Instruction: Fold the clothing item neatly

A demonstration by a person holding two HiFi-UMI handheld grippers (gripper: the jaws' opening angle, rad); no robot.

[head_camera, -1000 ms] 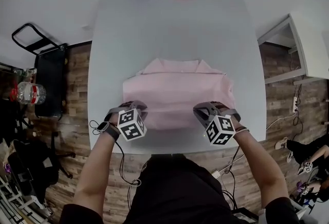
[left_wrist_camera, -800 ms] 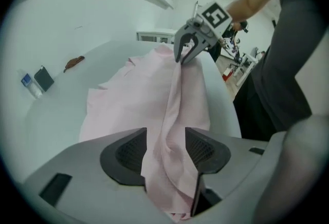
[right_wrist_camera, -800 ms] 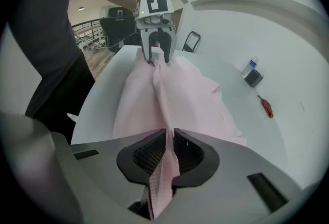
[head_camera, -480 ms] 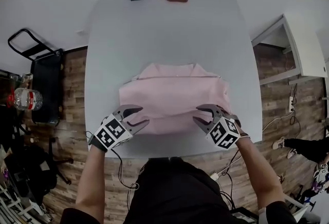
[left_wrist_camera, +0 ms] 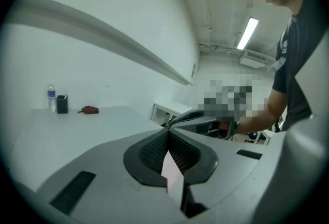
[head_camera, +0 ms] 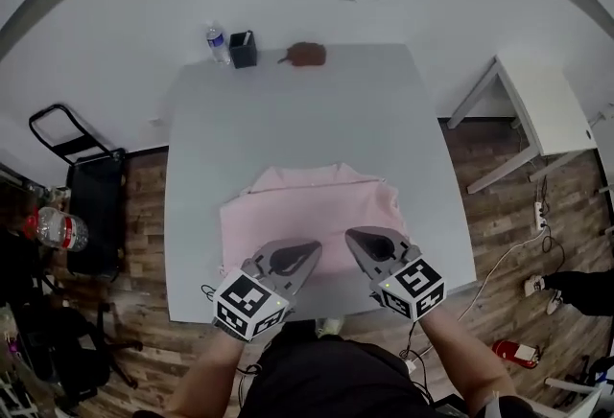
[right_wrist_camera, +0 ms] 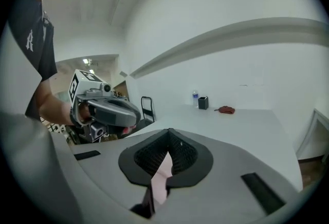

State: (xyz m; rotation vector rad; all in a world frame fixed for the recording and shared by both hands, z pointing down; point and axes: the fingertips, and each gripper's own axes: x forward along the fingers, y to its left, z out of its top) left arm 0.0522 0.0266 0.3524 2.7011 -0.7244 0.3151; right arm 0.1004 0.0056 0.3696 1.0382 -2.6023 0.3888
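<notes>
A pink shirt (head_camera: 307, 210) lies on the grey table (head_camera: 288, 109), collar toward the far side. Both grippers hover over its near edge, close together and raised off the table. The left gripper (head_camera: 305, 251) has just closed its jaws; in the left gripper view a strip of pink fabric (left_wrist_camera: 172, 174) is pinched between the pads. The right gripper (head_camera: 360, 242) has just closed too, with pink fabric (right_wrist_camera: 163, 174) caught between its pads. The cloth below the jaws is hidden by the gripper bodies.
At the table's far edge stand a water bottle (head_camera: 217, 43), a black holder (head_camera: 243, 50) and a brown pouch (head_camera: 306, 54). A white side table (head_camera: 537, 109) is on the right, and a black cart (head_camera: 91, 205) with a bottle (head_camera: 53, 227) on the left.
Half a second ago both grippers stood open at the shirt's near corners. Now they are shut on the fabric, raised and drawn closer together.
</notes>
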